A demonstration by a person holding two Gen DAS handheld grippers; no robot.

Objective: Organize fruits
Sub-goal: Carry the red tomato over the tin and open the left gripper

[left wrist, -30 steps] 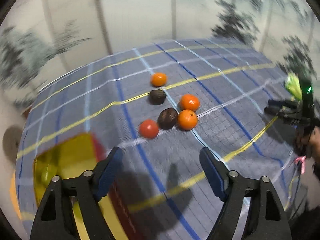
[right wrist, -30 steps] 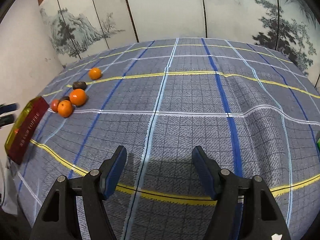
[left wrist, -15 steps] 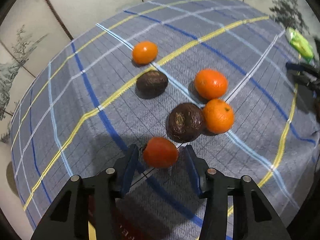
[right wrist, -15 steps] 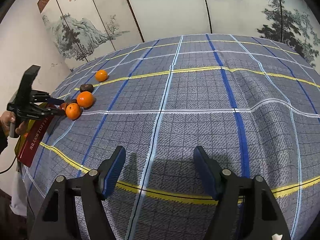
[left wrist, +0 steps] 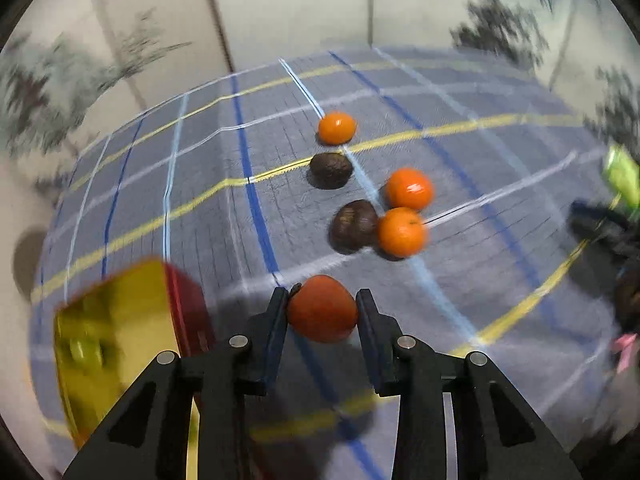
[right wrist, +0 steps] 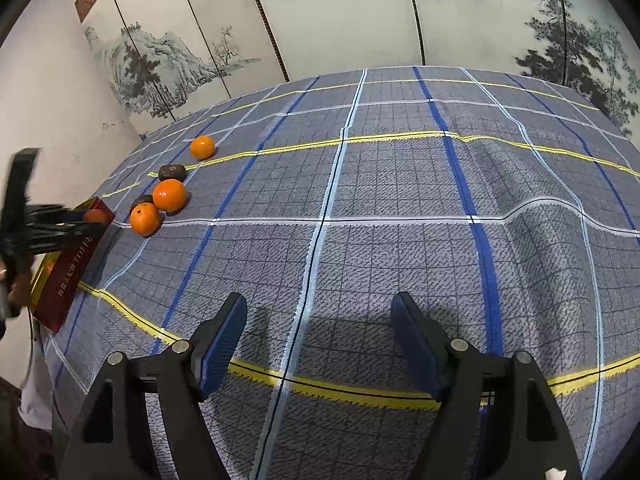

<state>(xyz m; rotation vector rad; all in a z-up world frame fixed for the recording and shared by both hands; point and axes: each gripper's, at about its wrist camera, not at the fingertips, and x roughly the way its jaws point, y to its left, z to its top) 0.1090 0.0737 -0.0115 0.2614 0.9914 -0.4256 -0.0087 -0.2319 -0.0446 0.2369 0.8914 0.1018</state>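
Observation:
My left gripper [left wrist: 322, 310] is shut on a red-orange fruit [left wrist: 322, 308] and holds it above the cloth, beside the red box with a yellow inside [left wrist: 116, 332]. Three oranges [left wrist: 337, 127] [left wrist: 410, 189] [left wrist: 401, 232] and two dark brown fruits [left wrist: 331, 170] [left wrist: 354, 225] lie on the checked cloth ahead. My right gripper [right wrist: 320, 340] is open and empty over the cloth's near side. In the right wrist view the fruits [right wrist: 169, 195] lie far left, with the box [right wrist: 70, 268] and the left gripper [right wrist: 86, 226] over it.
The blue-grey checked tablecloth [right wrist: 400, 200] covers the table. A green packet [left wrist: 622, 178] lies at the right edge in the left wrist view. Painted screens [right wrist: 320, 12] stand behind the table.
My left gripper closed on the red-orange fruit, lifted it and moved back toward the box. My right gripper stayed open and nearly still.

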